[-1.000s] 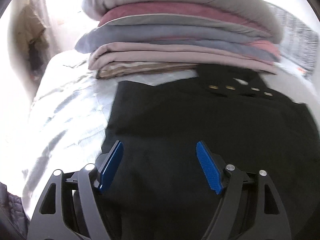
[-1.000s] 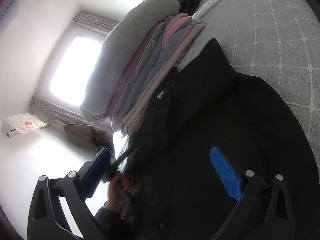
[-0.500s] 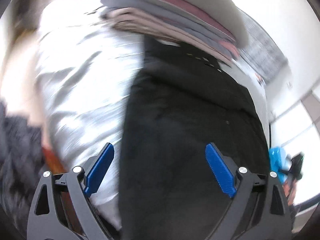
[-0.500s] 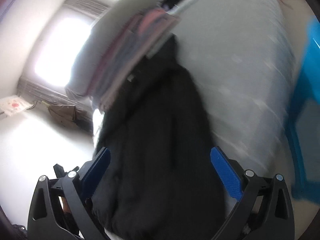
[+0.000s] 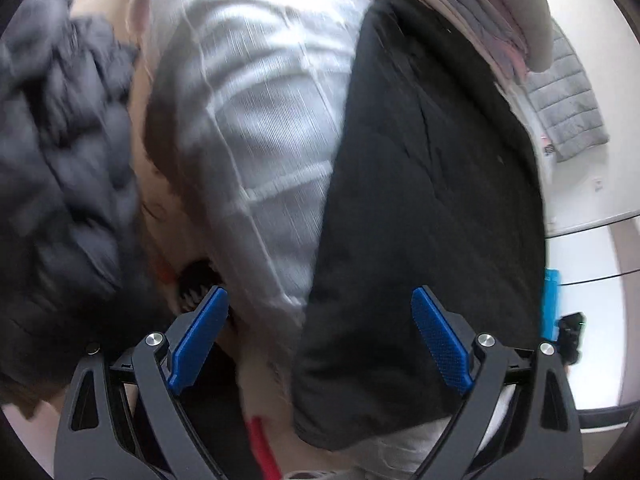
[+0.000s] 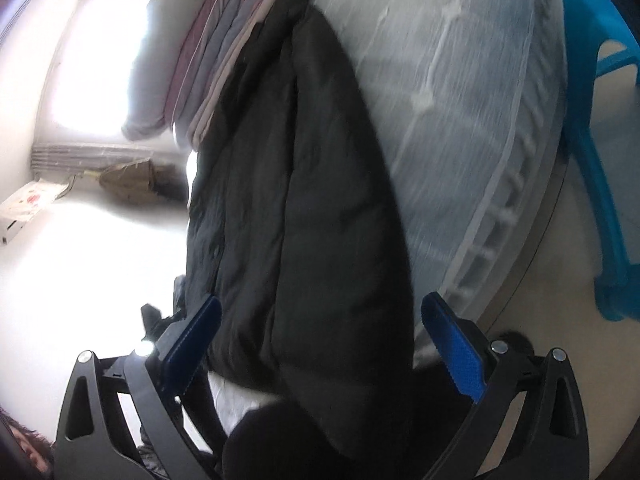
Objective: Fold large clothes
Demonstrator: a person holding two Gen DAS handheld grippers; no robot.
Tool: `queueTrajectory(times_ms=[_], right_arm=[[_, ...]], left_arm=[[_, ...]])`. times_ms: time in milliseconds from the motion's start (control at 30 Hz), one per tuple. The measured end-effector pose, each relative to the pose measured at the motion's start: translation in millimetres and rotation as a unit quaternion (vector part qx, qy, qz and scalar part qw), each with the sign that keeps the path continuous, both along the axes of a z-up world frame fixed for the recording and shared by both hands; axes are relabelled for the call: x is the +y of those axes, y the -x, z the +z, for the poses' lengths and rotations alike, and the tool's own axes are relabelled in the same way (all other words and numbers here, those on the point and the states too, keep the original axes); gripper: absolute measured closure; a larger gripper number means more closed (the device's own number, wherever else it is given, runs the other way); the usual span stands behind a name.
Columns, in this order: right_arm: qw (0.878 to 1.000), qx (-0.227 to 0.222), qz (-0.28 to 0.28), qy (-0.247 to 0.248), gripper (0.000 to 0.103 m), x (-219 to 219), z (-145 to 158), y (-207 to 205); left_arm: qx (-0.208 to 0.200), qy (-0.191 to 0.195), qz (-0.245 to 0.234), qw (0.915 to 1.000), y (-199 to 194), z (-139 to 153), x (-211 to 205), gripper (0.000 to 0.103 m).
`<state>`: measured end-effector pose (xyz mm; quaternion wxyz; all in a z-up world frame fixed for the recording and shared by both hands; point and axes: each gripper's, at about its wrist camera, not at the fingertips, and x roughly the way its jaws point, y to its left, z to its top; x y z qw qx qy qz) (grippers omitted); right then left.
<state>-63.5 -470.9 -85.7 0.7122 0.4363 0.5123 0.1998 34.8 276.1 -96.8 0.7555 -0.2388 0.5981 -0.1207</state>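
From the left tongs [image 5: 320,334], spread wide and holding nothing, the black coat [image 5: 432,208] lies folded lengthwise on the bed [image 5: 260,100] below the stack [image 5: 500,20], and from the right tongs [image 6: 322,346], equally wide and empty, the coat [image 6: 304,200] runs up to that stack [image 6: 216,64].

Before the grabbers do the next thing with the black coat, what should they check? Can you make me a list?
1. Left gripper open, holding nothing: ok.
2. Right gripper open, holding nothing: ok.
3. Black coat lying on the bed: ok.
4. Coat folded into a long strip: ok.
5. Coat clear of the folded stack: not ok, its top end touches it.
6. Pictures sharp enough to aim: not ok, blurry.
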Motion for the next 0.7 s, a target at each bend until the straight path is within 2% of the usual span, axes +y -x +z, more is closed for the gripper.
queueTrajectory(times_ms=[100,200,233,267,300,333,367,400,433,500,700], right_arm=[[1.0,-0.012,0.0,-0.023,0.006,2.3,2.7,3.4],[0.999,-0.032,-0.002,-0.032,0.017,5.7,8.3,6.8],[0.999,-0.032,-0.004,-0.035,0.032,5.7,7.7,8.3],[0.999,-0.031,-0.005,-0.035,0.054,6.2,6.3,9.4],[0.999,-0.029,-0.01,-0.032,0.061,5.5,4.9,11.5],[0.999,-0.03,-0.013,-0.032,0.077,6.4,4.9,13.5],[0.999,-0.034,-0.017,-0.035,0.085,5.0,5.0,16.6],[0.998,-0.038,-0.022,-0.036,0.086,3.0,6.1,19.0],[0.998,-0.043,-0.024,-0.036,0.087,2.0,6.9,23.0],[0.997,-0.055,-0.028,-0.042,0.089,2.7,13.8,25.5],[0.992,-0.1,-0.03,-0.074,0.092,15.5,43.8,17.1]], left_arm=[[0.008,0.042,-0.007,0.9991,10.7,-8.6,-8.1,0.014],[0.008,0.062,-0.026,0.9977,16.6,-11.7,-19.9,0.014],[0.009,0.053,-0.035,0.998,16.4,-10.0,-27.0,0.014],[0.007,0.042,-0.043,0.9982,17.7,-10.5,-32.1,0.014],[0.003,0.029,-0.053,0.9982,17.9,-10.2,-39.8,0.014],[-0.007,0.019,-0.056,0.9982,20.2,-9.1,-43.8,0.025],[-0.016,0.016,-0.057,0.9981,20.5,-7.8,-45.9,0.039],[-0.02,0.019,-0.06,0.9978,22.0,-7.4,-48.0,0.063],[-0.025,0.02,-0.053,0.9981,23.9,-6.8,-47.6,0.075],[-0.033,0.032,-0.046,0.9979,27.1,-3.0,-46.7,0.087],[-0.066,0.06,-0.024,0.9957,34.7,33.0,-43.6,0.094]])
